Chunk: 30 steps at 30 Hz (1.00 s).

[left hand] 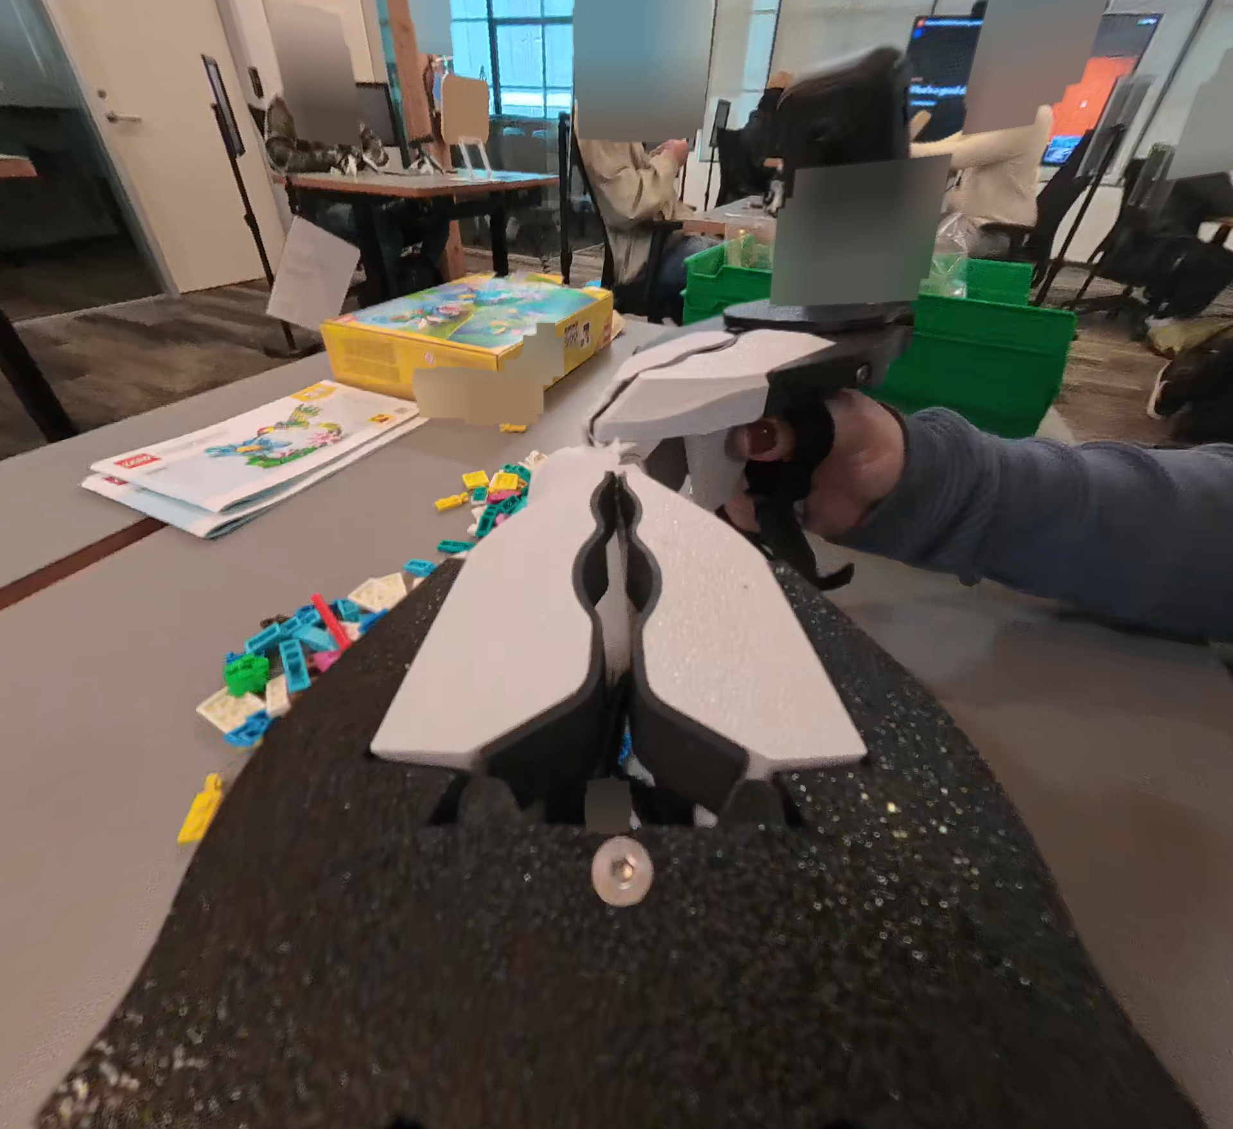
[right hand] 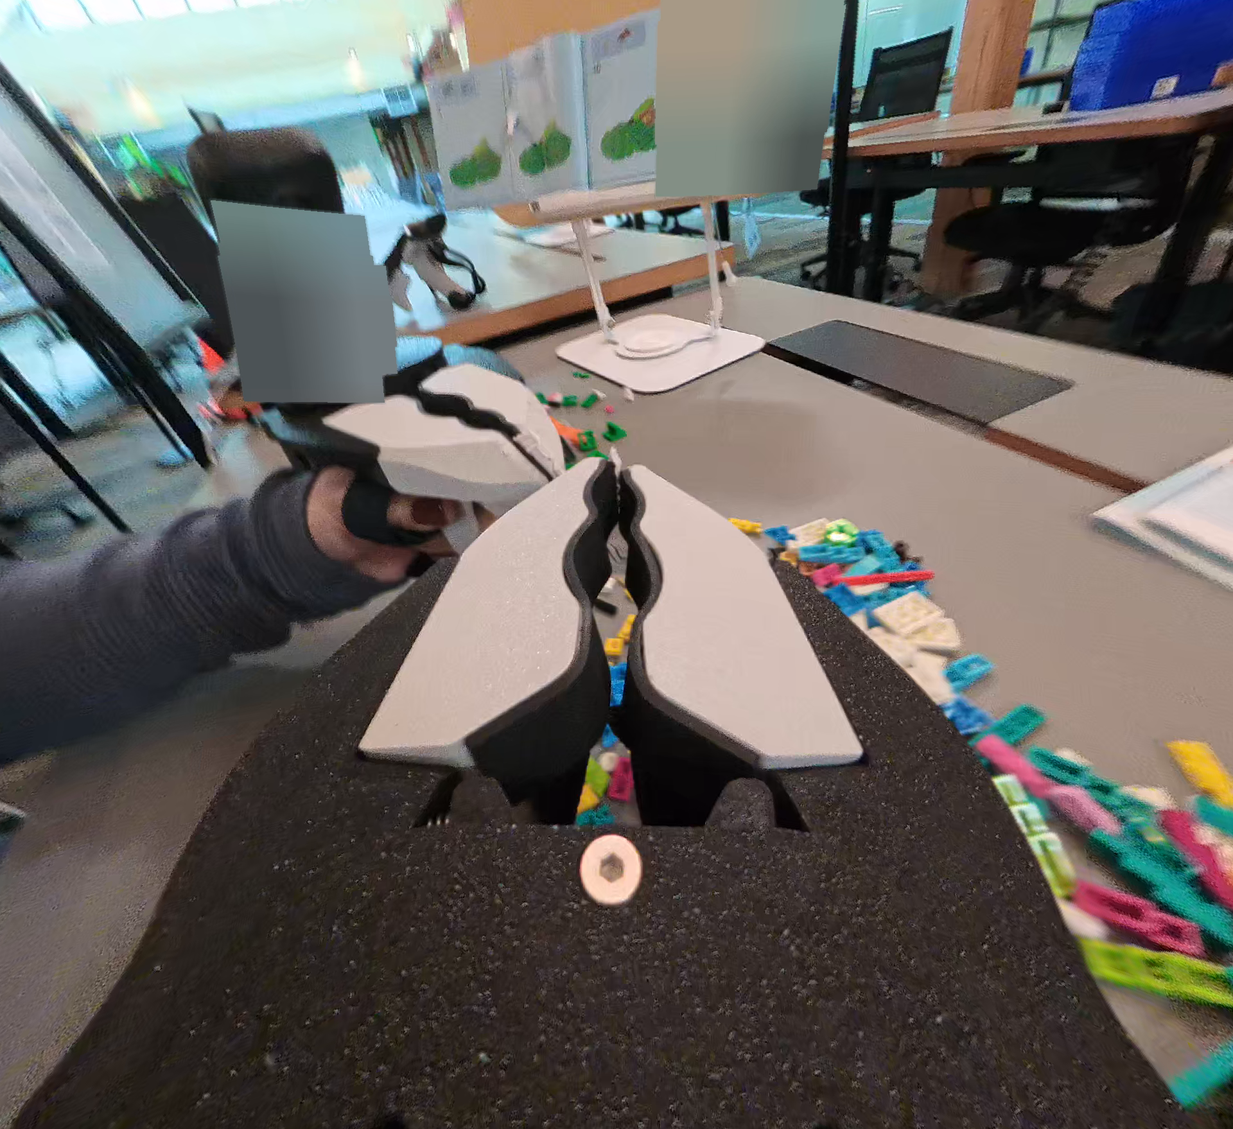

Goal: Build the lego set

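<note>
A small white piece (left hand: 617, 451) sits pinched where my two tongs meet, though its shape is blurred. My left gripper (left hand: 619, 483) and right gripper (right hand: 615, 471) both look closed on it, tip to tip. Loose bricks (left hand: 300, 643) lie below on the grey table (left hand: 133, 863), bare at its near-left. Only the left view shows the yellow box (left hand: 467, 329) and booklets (left hand: 253, 463); only the right shows the white stand (right hand: 660, 350).

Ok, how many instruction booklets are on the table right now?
2, stacked left of the yellow box: the top booklet and a second booklet showing beneath its near edge. Another could be hidden under the stack.
</note>
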### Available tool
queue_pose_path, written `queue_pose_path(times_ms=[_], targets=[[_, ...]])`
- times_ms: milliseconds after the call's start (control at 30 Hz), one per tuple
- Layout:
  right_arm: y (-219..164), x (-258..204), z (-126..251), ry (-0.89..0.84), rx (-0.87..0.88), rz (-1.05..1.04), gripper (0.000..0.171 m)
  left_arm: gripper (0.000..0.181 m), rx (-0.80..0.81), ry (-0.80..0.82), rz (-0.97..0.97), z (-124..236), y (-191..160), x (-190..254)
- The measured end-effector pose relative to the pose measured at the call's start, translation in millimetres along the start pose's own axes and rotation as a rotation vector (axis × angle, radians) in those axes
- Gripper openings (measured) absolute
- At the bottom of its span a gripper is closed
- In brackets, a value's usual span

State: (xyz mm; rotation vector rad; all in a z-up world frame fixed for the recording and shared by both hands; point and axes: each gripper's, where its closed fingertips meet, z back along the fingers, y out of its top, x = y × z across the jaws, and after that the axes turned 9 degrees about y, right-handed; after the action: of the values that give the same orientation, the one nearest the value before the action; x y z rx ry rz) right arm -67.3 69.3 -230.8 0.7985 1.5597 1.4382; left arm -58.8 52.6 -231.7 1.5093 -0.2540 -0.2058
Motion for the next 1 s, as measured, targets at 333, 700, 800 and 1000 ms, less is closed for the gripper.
queue_pose_path(times_ms=[333,700,800,1000], targets=[[-17,21,3,-0.173,0.033,-0.044,0.0,0.0,-0.053,0.05,0.017,-2,-18,-5],[-23,45,18,-0.288,0.055,-0.089,0.0,0.0,-0.072,0.036,0.004,-2,-23,1],[-23,55,26,-0.333,0.064,-0.093,0.0,0.0,-0.067,0.025,0.0,0,-22,3],[-24,59,29,-0.362,0.058,-0.083,0.0,0.0,-0.082,0.027,-0.014,-2,-25,4]])
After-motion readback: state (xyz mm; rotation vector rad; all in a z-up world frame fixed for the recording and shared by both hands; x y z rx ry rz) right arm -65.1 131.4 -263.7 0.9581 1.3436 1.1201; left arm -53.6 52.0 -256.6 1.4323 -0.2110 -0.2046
